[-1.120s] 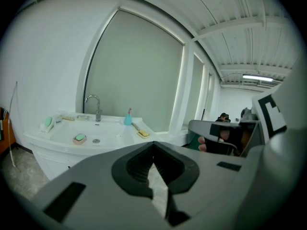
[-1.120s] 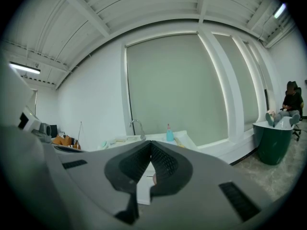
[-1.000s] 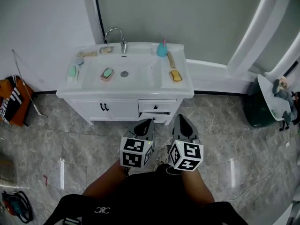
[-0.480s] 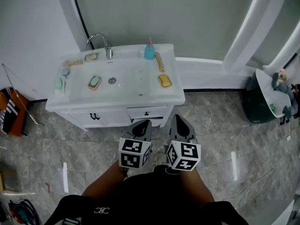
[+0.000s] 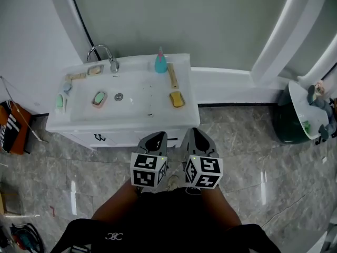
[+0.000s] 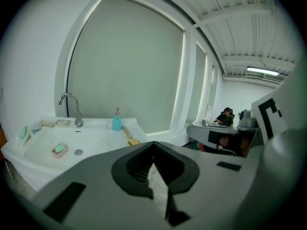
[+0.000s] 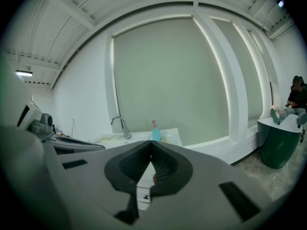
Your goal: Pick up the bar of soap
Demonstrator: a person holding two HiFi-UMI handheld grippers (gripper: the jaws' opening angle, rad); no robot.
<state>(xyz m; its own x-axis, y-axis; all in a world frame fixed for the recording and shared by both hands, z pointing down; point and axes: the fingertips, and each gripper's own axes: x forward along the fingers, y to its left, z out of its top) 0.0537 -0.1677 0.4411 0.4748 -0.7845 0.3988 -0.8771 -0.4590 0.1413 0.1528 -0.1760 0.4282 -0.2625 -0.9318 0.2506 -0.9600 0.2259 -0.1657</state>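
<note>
A: Green bar of soap [image 5: 99,97], head view: in the basin [image 5: 134,91], upper left of both grippers, long axis roughly up-frame?

B: Yes; left gripper [image 5: 157,137] is nearer. Left gripper view: soap lower left, jaws closed, empty. Right gripper [image 7: 151,145] view: closed, empty, soap not made out.

1. Head view looks steeply down from above the person onto the left gripper [image 5: 154,137] and right gripper [image 5: 196,134]. The white vanity basin [image 5: 79,121] lies beyond their fingertips.
2. Left gripper view sits close behind its own jaws and faces forward, with the basin beyond the fingertips, to the left.
3. Right gripper view does likewise, with the curved chrome tap [image 7: 120,125] standing beyond its fingertips.
4. All three views share the tap and the teal pump bottle [image 5: 160,64].
</note>
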